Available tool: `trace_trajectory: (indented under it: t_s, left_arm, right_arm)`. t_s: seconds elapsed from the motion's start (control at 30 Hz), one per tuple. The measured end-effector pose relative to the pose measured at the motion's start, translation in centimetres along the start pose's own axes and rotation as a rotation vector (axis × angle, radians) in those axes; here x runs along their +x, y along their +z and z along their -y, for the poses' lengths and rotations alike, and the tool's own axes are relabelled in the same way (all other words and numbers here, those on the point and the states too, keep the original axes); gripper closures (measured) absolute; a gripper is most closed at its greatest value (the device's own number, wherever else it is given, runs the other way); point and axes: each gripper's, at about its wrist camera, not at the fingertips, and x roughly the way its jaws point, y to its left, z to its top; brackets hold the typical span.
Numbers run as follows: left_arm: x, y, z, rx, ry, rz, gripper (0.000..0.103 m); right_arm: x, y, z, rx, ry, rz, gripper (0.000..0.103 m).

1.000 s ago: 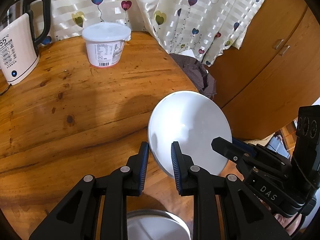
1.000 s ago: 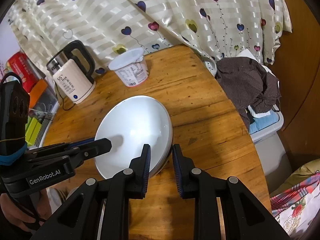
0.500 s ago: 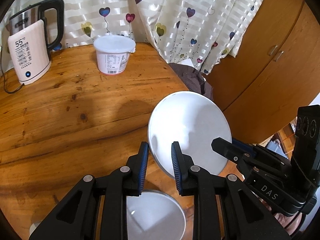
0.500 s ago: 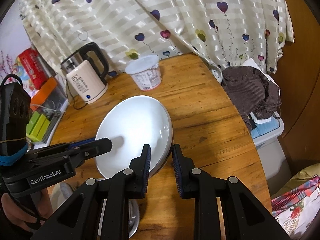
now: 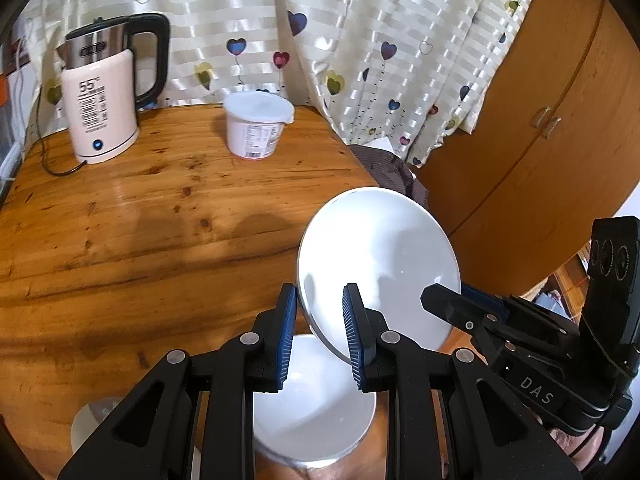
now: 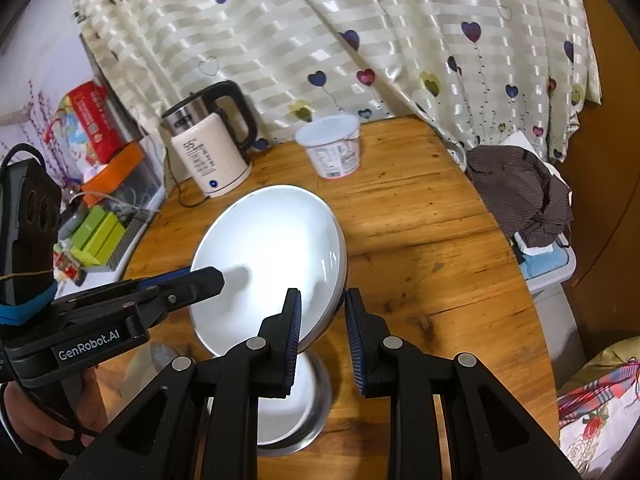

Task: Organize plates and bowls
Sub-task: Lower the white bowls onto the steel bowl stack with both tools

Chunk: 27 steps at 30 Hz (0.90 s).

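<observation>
The plate [image 5: 380, 256] is plain white, as is the bowl [image 5: 316, 412] under it. The tabletop [image 5: 140, 216] is orange-brown wood with dark knots. Both tongs [image 5: 320, 332] [image 6: 322, 336] are black with blue ribbed pads. At the far edge, the kettle [image 5: 102, 116] is cream, steel and black; the tub [image 5: 256, 124] white. The curtain [image 6: 360, 40] is cream-striped with coloured hearts.

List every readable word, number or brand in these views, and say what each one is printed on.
"55°C": kettle, on its pale body.
"DAS": right gripper, on its body in the left wrist view.
"GenRobot.AI": left gripper, on its body in the right wrist view.
Tub label, the kettle's smaller print and the red box: too small or blurred.
</observation>
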Motion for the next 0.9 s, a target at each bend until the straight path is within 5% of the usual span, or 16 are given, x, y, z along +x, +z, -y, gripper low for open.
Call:
trace_trajectory:
  t_s: [0.9]
  left_arm:
    - [-1.7, -6.1, -2.6, -0.058, 0.043, -0.058, 0.079]
  right_arm:
    - [1.0, -4.7, -2.6, 0.002, 0.066, -0.121, 0.081]
